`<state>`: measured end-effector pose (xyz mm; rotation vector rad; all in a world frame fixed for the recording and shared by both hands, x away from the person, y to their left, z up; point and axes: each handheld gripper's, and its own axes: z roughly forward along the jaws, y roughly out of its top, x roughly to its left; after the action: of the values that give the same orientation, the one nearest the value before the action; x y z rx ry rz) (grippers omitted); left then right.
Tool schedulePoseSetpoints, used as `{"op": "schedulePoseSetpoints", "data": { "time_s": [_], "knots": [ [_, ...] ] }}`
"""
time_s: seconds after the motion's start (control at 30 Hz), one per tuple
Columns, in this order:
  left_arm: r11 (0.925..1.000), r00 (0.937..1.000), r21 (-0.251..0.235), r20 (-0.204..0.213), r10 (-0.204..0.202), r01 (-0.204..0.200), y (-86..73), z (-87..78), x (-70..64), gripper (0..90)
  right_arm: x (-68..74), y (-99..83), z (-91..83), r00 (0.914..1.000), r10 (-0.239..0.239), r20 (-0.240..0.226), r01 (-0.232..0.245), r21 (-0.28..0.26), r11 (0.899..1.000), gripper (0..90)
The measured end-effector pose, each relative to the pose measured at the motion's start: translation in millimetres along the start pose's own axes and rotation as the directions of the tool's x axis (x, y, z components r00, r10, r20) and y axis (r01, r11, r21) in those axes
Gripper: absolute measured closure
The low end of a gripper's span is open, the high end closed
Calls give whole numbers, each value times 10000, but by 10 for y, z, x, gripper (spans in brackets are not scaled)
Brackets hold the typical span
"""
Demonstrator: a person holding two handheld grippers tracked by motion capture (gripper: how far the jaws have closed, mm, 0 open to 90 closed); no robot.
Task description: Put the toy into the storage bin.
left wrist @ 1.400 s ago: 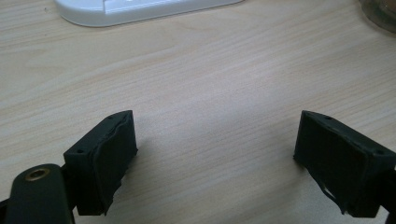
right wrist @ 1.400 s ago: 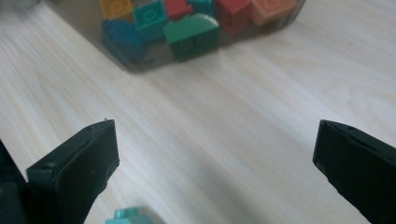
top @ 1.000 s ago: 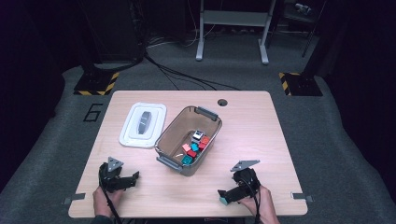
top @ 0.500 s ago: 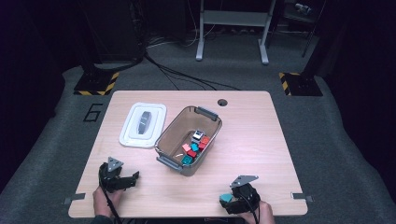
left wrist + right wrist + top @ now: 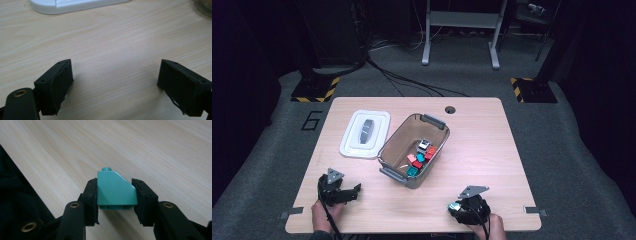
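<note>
A clear plastic bin (image 5: 393,145) sits mid-table, with several red, teal and white toy blocks (image 5: 421,157) in it. Its white lid (image 5: 365,133) lies flat to the left; the lid's edge (image 5: 75,5) also runs along the top of the left gripper view. My right gripper (image 5: 115,195) is shut on a teal sloped block (image 5: 113,190) just above the table, close to the front edge (image 5: 457,206). My left gripper (image 5: 352,191) rests near the front left corner, its jaws wide apart (image 5: 115,85) over bare wood.
The wooden table (image 5: 482,145) has a round cable hole (image 5: 450,109) at the back. Metal brackets (image 5: 532,211) stick out at both front corners. Dark floor, cables and a stand's legs (image 5: 460,35) lie beyond the table.
My right gripper has drawn back toward the front edge and a little to the left, holding the teal block. The left gripper has stayed where it was.
</note>
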<state>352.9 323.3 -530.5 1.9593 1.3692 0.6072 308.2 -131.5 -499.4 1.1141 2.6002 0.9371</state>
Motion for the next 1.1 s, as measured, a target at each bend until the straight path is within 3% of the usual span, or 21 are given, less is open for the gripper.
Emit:
{"op": "schedulePoseSetpoints", "data": {
  "time_s": [0.23, 0.53, 0.83, 1.1],
  "knots": [
    [10000, 10000, 0, -1, 0, 0, 0, 0, 0, 126, -68, 103, -25, 9998, 178, 104, -175, -273, 9995, 590],
    [10000, 10000, 2, 0, 4, -4, 0, 0, 0, 126, -302, 300, -23, 9990, 420, 177, -402, -913, 9950, 589],
    [10000, 10000, -9, -4, 7, -7, 0, 1, 2, 126, -544, 507, 32, 9971, 734, 198, -703, -1257, 9896, 589],
    [10000, 10000, -13, -6, -1, 1, 0, 1, 1, 126, -665, 684, 37, 9950, 975, 223, -935, -1406, 9856, 589]
  ]
}}
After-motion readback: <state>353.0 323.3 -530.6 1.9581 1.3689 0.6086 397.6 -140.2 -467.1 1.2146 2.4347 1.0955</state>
